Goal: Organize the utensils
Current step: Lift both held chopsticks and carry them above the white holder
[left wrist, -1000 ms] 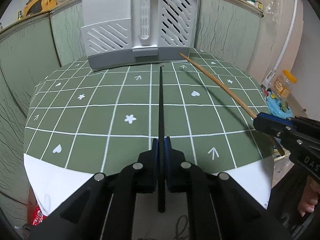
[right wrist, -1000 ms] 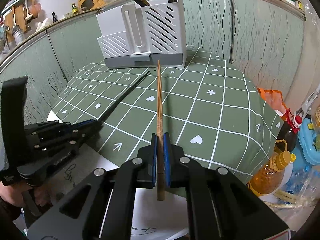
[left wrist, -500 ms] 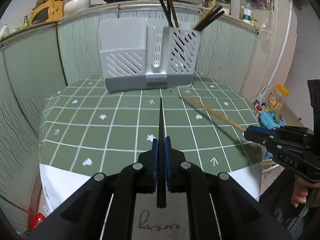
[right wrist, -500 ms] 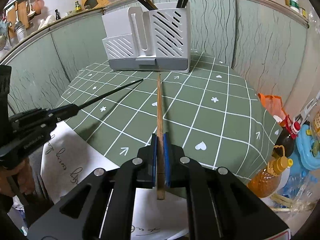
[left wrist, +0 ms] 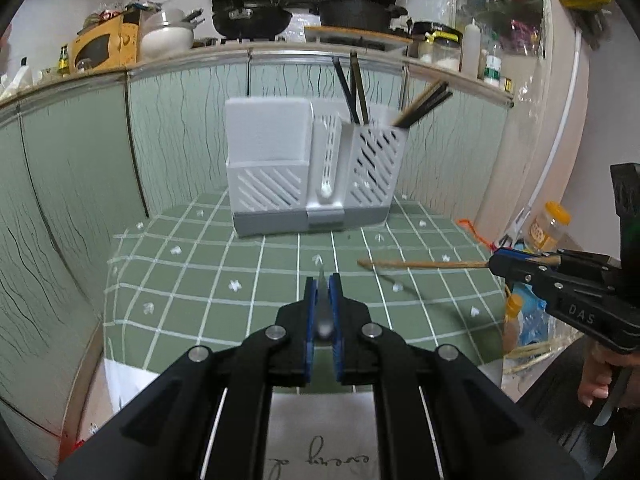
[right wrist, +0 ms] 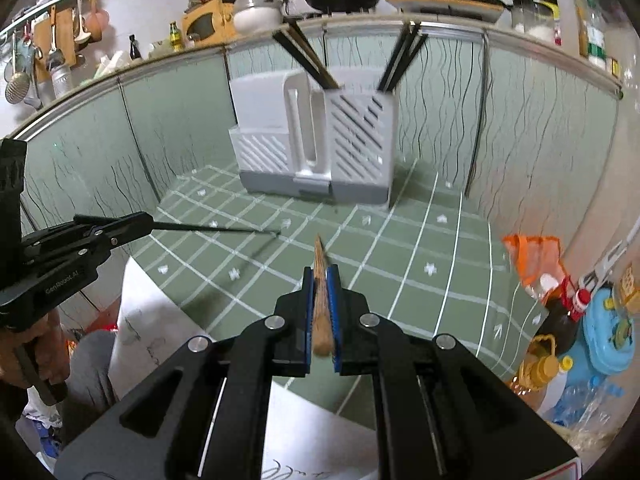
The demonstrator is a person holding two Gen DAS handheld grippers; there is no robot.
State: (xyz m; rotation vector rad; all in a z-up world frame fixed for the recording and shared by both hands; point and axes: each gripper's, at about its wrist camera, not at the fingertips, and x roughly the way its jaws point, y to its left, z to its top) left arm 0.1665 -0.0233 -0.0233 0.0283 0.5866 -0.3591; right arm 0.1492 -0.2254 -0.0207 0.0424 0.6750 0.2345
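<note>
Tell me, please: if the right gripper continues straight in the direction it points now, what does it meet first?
Probably the green checked tablecloth, short of the white utensil holder. The right gripper, clamped on a wooden chopstick, points downward, so the chopstick's tip would likely touch first. Depth is uncertain.

Two black handheld grippers: the left gripper [left wrist: 322, 284] at lower centre of the left view, the right gripper [right wrist: 321, 276] at lower centre of the right view.

Two loose chopsticks: one thin black chopstick [right wrist: 216, 231] at left of the right view, and one tan wooden chopstick [left wrist: 424, 265] at right of the left view.

One pale grey slotted plastic utensil holder [left wrist: 308, 172] at frame centre, on one tabletop with a green white-gridded cloth [left wrist: 200, 280].

Two bunches of dark chopsticks [right wrist: 308, 60] stand in the holder; the sticks overlap, so their exact number is unclear.
</note>
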